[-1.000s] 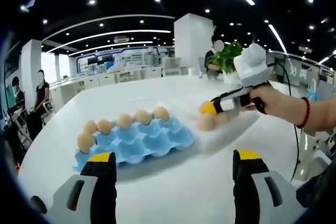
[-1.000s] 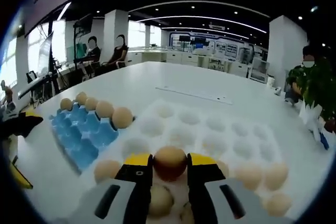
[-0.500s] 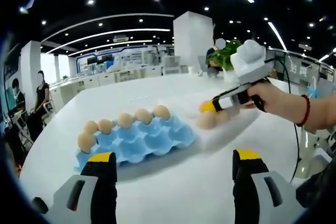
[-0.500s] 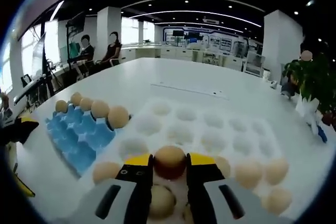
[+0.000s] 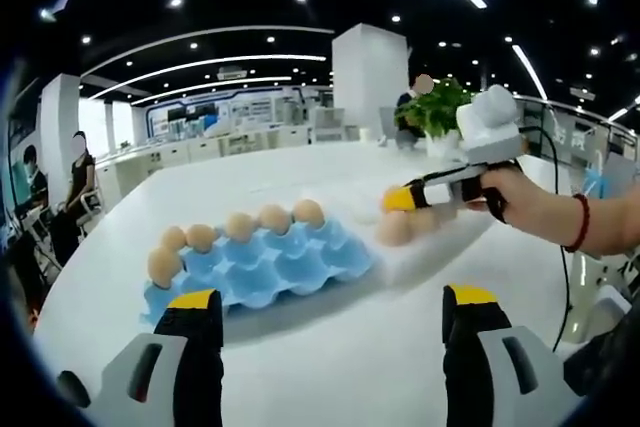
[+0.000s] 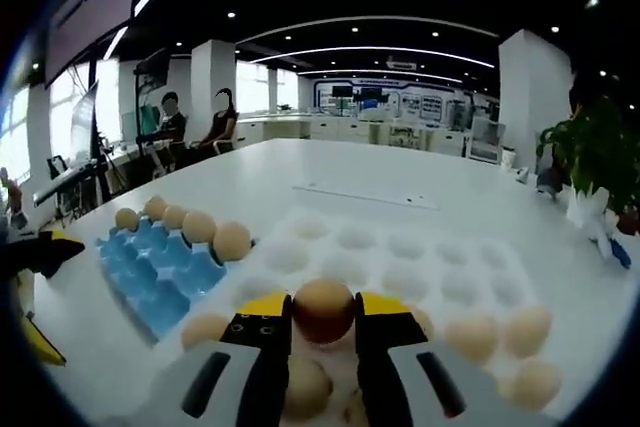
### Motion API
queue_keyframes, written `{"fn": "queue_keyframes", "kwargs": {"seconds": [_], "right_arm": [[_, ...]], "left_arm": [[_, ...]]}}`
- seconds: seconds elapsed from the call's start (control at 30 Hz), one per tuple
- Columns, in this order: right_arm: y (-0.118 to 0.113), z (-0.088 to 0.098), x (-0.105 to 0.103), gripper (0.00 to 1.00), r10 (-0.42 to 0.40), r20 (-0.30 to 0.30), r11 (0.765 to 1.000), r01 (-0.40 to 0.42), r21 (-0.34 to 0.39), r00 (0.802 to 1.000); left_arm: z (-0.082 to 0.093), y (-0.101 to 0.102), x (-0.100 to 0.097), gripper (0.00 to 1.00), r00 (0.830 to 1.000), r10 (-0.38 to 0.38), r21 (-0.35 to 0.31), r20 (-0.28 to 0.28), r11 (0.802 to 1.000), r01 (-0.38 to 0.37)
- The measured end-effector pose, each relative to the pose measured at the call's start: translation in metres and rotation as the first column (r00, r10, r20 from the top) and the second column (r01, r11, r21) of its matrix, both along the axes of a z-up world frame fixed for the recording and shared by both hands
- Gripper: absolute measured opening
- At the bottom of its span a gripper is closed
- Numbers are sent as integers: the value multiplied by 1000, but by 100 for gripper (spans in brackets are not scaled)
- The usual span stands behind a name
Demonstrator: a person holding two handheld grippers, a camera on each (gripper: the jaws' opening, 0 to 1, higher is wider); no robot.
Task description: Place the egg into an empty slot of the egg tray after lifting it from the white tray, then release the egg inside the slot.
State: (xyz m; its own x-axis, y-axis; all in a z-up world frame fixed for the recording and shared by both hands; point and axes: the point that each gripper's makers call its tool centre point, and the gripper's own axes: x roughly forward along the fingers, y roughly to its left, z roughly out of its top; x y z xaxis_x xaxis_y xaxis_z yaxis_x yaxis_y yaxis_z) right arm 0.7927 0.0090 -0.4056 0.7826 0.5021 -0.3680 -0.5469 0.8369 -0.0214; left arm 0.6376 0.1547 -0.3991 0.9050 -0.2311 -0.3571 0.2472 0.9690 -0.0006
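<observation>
One smooth oval egg (image 6: pixel 323 309) in right gripper (image 6: pixel 323 319)

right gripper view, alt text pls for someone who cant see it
The right gripper holds a brown egg between its jaws above a white tray that has a few eggs along its near edge. To the left sits a blue egg tray with four eggs along one side.
</observation>
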Motion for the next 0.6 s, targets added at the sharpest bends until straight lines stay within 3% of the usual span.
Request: {"fn": "queue_keyframes", "kwargs": {"seconds": [0.13, 0.6], "right_arm": [[1, 7, 0, 26, 7, 41, 1000, -8, 16, 999], [20, 20, -7, 26, 76, 74, 995, -80, 57, 994]], "left_arm": [[0, -1, -1, 92, 1000, 1, -1, 3, 1000, -1], [0, -5, -6, 93, 1000, -4, -3, 7, 1000, 4]]}}
